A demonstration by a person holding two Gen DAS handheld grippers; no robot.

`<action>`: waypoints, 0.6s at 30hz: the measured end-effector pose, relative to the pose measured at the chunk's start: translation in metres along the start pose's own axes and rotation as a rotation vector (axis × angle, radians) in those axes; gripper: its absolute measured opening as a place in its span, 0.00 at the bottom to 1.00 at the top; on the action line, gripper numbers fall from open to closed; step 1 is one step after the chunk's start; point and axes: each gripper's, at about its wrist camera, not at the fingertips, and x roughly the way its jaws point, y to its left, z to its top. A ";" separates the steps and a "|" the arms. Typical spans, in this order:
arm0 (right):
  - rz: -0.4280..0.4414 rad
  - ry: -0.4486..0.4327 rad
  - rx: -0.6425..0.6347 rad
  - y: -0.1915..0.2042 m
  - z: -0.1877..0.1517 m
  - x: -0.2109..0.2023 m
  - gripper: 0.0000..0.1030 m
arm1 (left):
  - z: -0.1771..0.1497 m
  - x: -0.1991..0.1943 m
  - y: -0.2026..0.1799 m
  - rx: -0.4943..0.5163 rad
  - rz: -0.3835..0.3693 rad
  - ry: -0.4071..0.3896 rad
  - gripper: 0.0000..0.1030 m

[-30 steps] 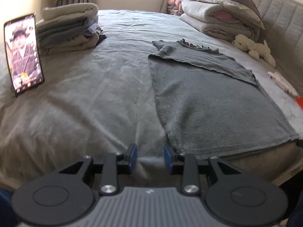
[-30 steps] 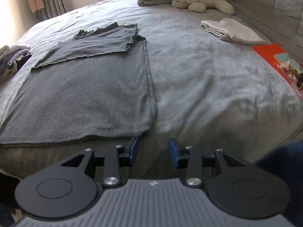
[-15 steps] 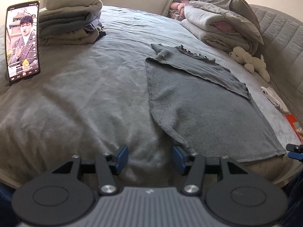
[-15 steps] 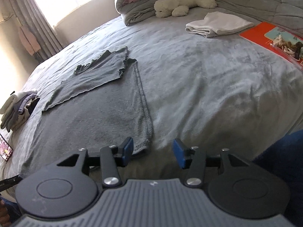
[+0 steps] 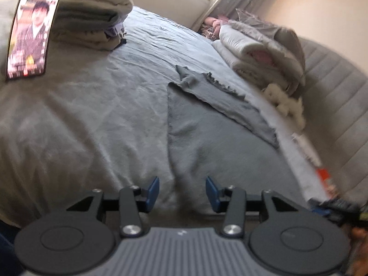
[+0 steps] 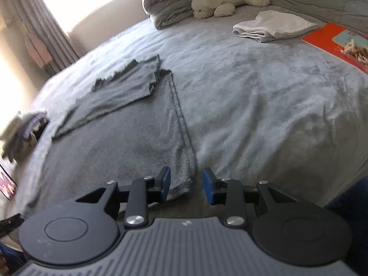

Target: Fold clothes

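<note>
Blue-padded, the left tool [image 5: 182, 191] and right tool [image 6: 186, 182] are closing in on the near corners of a grey top [image 6: 128, 138], pads not yet pressing it, while it is lying flat on the bed [image 6: 253, 96], sleeves folded in.

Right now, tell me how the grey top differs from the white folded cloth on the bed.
The grey top is dark grey; the white folded cloth is pale. The grey top lies spread wide, only its sleeves folded in; the white folded cloth is a small, compact bundle. The grey top reaches the near bed edge; the white folded cloth sits far back by the orange book. Both rest on the bed.
</note>
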 end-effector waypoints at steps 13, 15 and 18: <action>-0.045 -0.023 -0.044 0.007 -0.007 0.005 0.07 | -0.019 0.025 -0.028 0.163 0.166 0.029 0.07; -0.052 -0.057 -0.065 0.011 -0.010 -0.001 0.06 | -0.018 0.022 -0.030 0.174 0.172 0.016 0.06; -0.037 -0.103 -0.036 0.009 -0.009 -0.013 0.06 | -0.014 0.015 -0.035 0.189 0.175 -0.002 0.06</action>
